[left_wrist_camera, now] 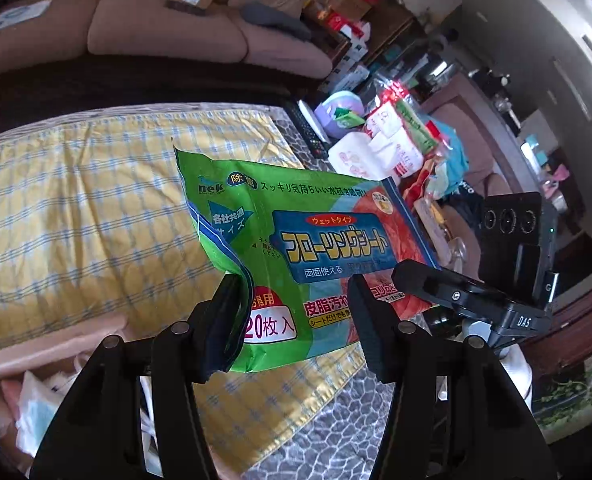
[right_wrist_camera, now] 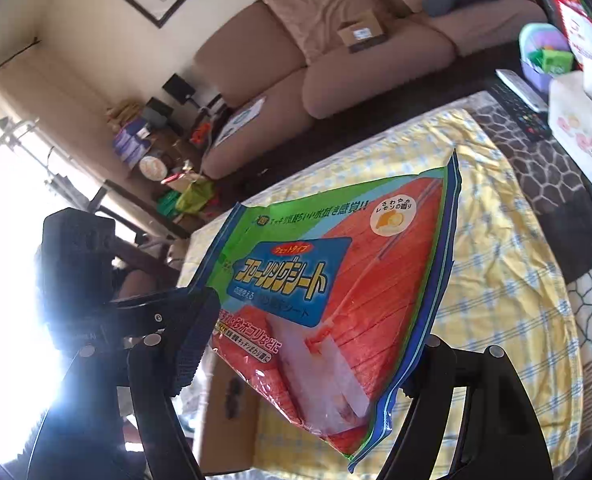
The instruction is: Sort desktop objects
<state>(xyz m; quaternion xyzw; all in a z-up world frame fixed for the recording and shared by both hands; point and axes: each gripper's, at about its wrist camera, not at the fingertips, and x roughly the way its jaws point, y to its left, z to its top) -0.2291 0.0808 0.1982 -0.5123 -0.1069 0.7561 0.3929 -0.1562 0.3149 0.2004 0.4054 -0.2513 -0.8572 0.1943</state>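
Together, the left gripper (left_wrist_camera: pixel 292 312) and right gripper (right_wrist_camera: pixel 307 360) each clamp one end of the floor-wipe pack (left_wrist_camera: pixel 296 248), holding it aloft above the yellow checked cloth (left_wrist_camera: pixel 76 200), probably so the floppy pack stays flat; remaining clutter (left_wrist_camera: pixel 395 140) lies toward two o'clock.

Green, blue and orange-red pack (left_wrist_camera: pixel 296 248) with yellow lettering on a blue panel and a white "20" label. Black grippers, left (left_wrist_camera: pixel 292 312) and right (right_wrist_camera: pixel 307 344). Yellow cloth (left_wrist_camera: pixel 76 200) checked in blue and white. Far off, tan sofa (left_wrist_camera: pixel 156 28). Right, lilac tub (right_wrist_camera: pixel 535 40).
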